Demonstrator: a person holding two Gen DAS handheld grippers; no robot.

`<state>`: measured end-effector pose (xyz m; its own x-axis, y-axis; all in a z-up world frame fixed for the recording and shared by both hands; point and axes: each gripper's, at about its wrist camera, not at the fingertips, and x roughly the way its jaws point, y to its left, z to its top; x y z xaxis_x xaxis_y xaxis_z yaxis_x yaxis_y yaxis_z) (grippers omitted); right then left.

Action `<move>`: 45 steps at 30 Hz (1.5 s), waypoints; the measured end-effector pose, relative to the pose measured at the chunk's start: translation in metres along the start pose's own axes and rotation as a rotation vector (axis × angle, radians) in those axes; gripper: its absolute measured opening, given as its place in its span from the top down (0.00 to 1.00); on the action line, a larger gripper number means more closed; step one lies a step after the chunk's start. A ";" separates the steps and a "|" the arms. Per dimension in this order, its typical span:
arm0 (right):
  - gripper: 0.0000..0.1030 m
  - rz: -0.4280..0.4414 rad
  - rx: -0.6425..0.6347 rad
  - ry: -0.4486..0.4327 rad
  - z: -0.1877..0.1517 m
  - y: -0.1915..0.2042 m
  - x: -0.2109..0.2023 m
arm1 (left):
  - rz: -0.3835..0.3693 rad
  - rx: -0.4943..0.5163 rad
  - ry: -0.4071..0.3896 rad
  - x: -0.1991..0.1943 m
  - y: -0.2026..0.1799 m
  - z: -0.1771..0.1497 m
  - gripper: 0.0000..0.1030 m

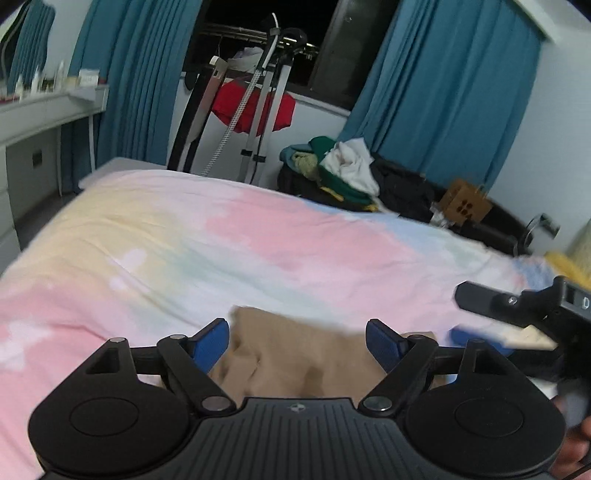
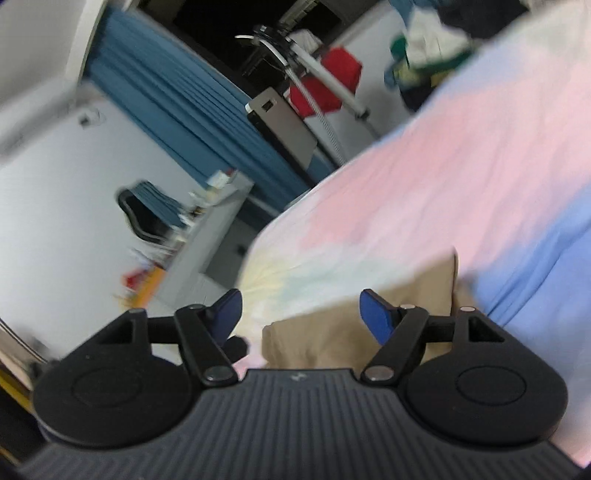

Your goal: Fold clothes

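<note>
Tan garment [image 1: 295, 354] is lying rumpled on the bed, plain beige cloth with soft folds, sitting at 6 o'clock in the left wrist view directly under the left gripper [image 1: 297, 341]. Left jaws are standing spread wide, blue pads [image 1: 210, 345] clear of the cloth and pinching nothing. Right gripper [image 2: 301, 314] is likewise standing with jaws spread, nothing between them; the same cloth is showing beneath it at 5 o'clock, one straight edge running up toward 2 o'clock. Bedsheet [image 1: 221, 236] is lying smooth, washed in pastel pink, yellow, pale green and blue. At 12 o'clock, blue curtains [image 1: 140, 74] are hanging either side of a dark window [image 1: 236, 22], with a drying rack [image 1: 266, 92] carrying a red item in front. A heap of clothes [image 1: 340, 170] is sitting at 1 o'clock beyond the bed. A white shelf unit [image 1: 44, 110] is standing at 10 o'clock. Both views are blurring somewhat.
</note>
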<state>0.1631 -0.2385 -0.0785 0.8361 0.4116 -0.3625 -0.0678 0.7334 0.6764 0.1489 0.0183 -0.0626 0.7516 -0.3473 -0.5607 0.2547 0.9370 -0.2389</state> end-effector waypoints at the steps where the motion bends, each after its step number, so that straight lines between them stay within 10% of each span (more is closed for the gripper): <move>1: 0.40 -0.041 -0.054 0.007 0.000 0.002 0.004 | 0.018 0.013 0.014 0.005 -0.001 -0.001 0.20; 9: 0.74 -0.291 -0.181 0.146 -0.016 -0.023 0.060 | 0.126 0.050 0.167 0.053 0.012 -0.021 0.24; 36: 0.72 -0.348 -0.315 0.167 -0.045 0.013 0.039 | 0.104 0.184 0.131 0.015 -0.017 -0.035 0.24; 40: 0.67 -0.339 -0.228 0.068 -0.027 0.005 0.021 | 0.089 0.113 0.093 0.013 0.002 -0.016 0.24; 45: 0.35 -0.343 -0.118 0.033 -0.011 -0.023 0.018 | 0.057 0.017 0.150 0.047 0.025 0.005 0.26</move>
<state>0.1736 -0.2421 -0.1072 0.8031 0.1467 -0.5774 0.1495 0.8885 0.4338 0.1932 0.0253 -0.0912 0.6660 -0.2942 -0.6855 0.2255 0.9554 -0.1910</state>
